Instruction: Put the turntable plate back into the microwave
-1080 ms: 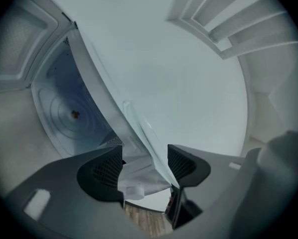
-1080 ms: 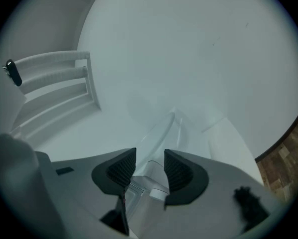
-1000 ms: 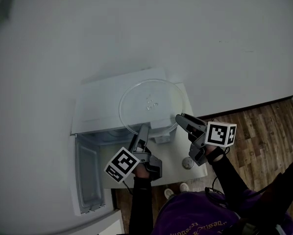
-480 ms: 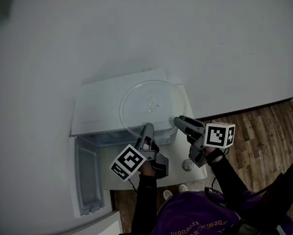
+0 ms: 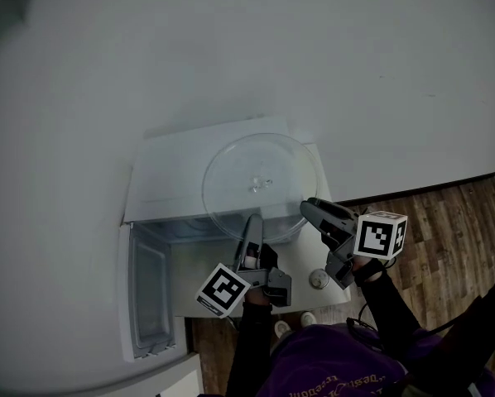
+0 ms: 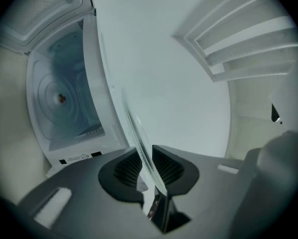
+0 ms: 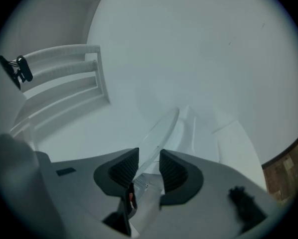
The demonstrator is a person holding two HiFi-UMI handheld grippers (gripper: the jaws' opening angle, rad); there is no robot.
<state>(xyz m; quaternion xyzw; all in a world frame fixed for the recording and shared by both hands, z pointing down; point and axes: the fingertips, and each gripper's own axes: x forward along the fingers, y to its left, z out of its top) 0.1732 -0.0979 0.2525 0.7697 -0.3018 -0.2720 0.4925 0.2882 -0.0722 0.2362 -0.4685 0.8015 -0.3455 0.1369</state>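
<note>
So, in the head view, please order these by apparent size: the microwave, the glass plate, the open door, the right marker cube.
1. microwave
2. glass plate
3. open door (seen at a slant, so less sure)
4. right marker cube

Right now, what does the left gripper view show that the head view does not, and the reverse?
Only the left gripper view: the microwave cavity and centre hub. Only the head view: the wooden floor and the person's purple top. Both: the turntable plate on the microwave, its rim between the jaws of the left gripper, which have just been closing.
</note>
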